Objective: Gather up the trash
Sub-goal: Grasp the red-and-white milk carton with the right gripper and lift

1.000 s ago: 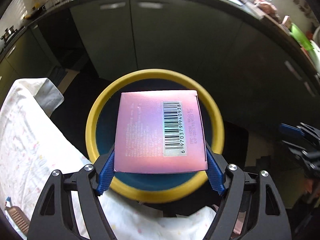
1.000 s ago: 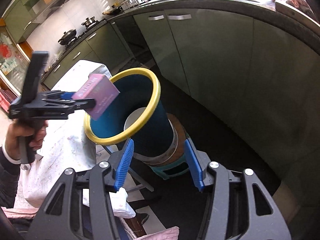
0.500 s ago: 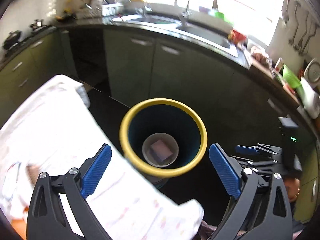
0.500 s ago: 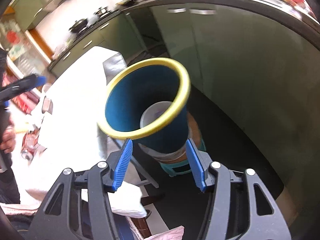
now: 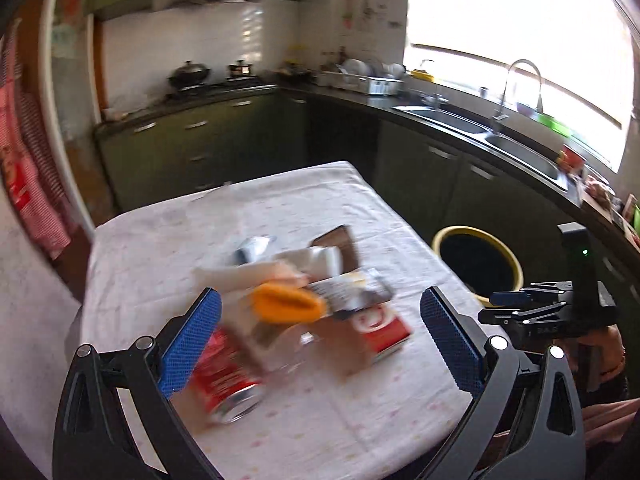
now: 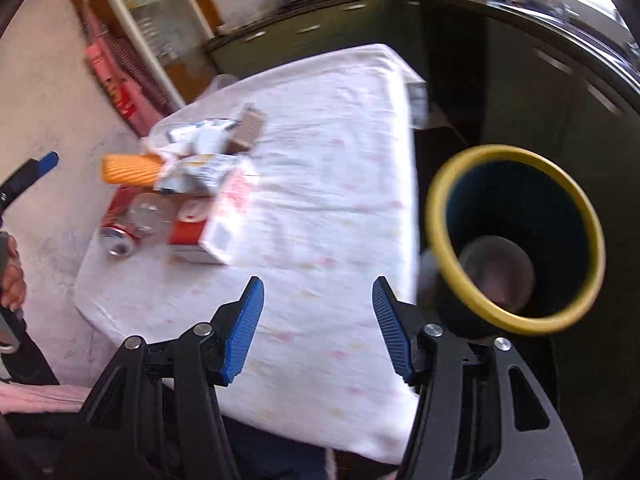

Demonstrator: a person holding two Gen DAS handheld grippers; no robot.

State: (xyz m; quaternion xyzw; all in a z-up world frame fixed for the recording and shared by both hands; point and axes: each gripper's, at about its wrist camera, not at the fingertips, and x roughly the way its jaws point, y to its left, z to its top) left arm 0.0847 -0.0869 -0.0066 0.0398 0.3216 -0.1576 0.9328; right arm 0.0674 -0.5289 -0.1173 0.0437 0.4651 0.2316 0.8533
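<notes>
Trash (image 5: 288, 320) lay heaped on the worktop (image 5: 360, 420), with the bin (image 5: 478, 264) standing off the worktop's right edge; that bin serves as the landmark below. A second before, the left gripper (image 5: 320, 340) had been clamped on a pink box above the bin's mouth; half a second before, the box was lying in the bottom and the fingers (image 5: 188, 340) had sprung apart. Now those fingers were spread wide and empty, swung well left of the bin to face the pile. One piece was therefore collected, and the rest remained.

Farthest left of the bin lay a red can (image 5: 224, 380) on its side, close to the left finger. Next toward the bin came an orange ribbed object (image 5: 286, 306), resting on crumpled white wrappers (image 5: 260, 272). Nearer the bin was a red-and-white carton (image 5: 380, 328), with a brown packet (image 5: 340, 244) behind it. The picture was blurred, so the finer contacts in the heap could not be told.

The right gripper (image 6: 318, 326) was just left of the bin, over bare cloth, its fingers moderately open with nothing between them. From its view the bin's yellow rim (image 6: 440, 216) tilted toward the camera, and a pale round bottom showed inside; the pink box could not be made out there.

Judging by the aim, the can or the orange object seemed the likely next pick.
</notes>
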